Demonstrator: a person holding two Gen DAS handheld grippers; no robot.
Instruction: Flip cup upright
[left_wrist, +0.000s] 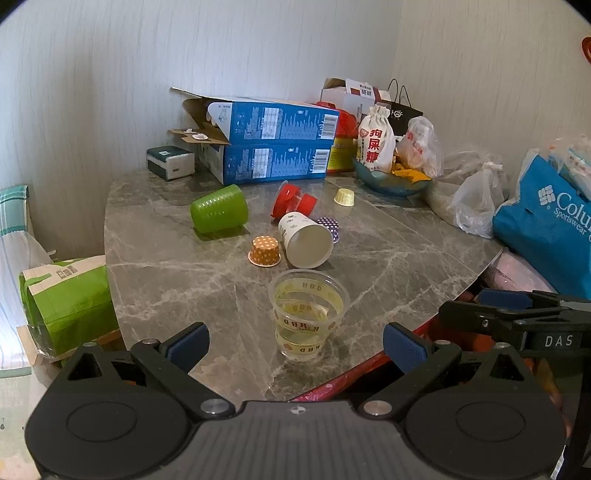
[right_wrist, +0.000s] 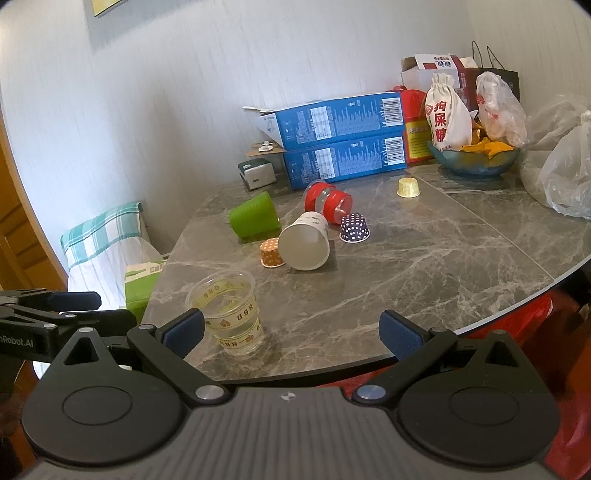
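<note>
A grey marble table (left_wrist: 369, 236) holds several cups. In the left wrist view, the left gripper (left_wrist: 295, 345) sits at 6 o'clock with its blue pads spread wide and nothing between them. Just past it, at the table's near edge, a clear plastic cup (left_wrist: 307, 314) already stands upright. Beyond that, near the centre of the table, a white paper cup (left_wrist: 304, 240) lies on its side with its open mouth facing the camera. A green cup (left_wrist: 219, 208) lies tipped at 10 o'clock, and a red cup (left_wrist: 291, 201) lies tipped just behind the white one.

The right gripper (right_wrist: 291, 332) is also spread wide and empty, hovering off the table's near edge.

The white paper cup seems the likeliest one to right next. A sound approach would be to close gently across its sidewall near the middle, since thin paper crushes easily, then rotate the mouth upward and set the base flat.

3 small paper baking cups, orange (left_wrist: 264, 251), purple (right_wrist: 354, 228) and yellow (right_wrist: 408, 187), sit mouth down nearby; the orange one crowds the white cup's left side. The purple one is mostly hidden in the left view. The red cup's shape is hard to read.
</note>
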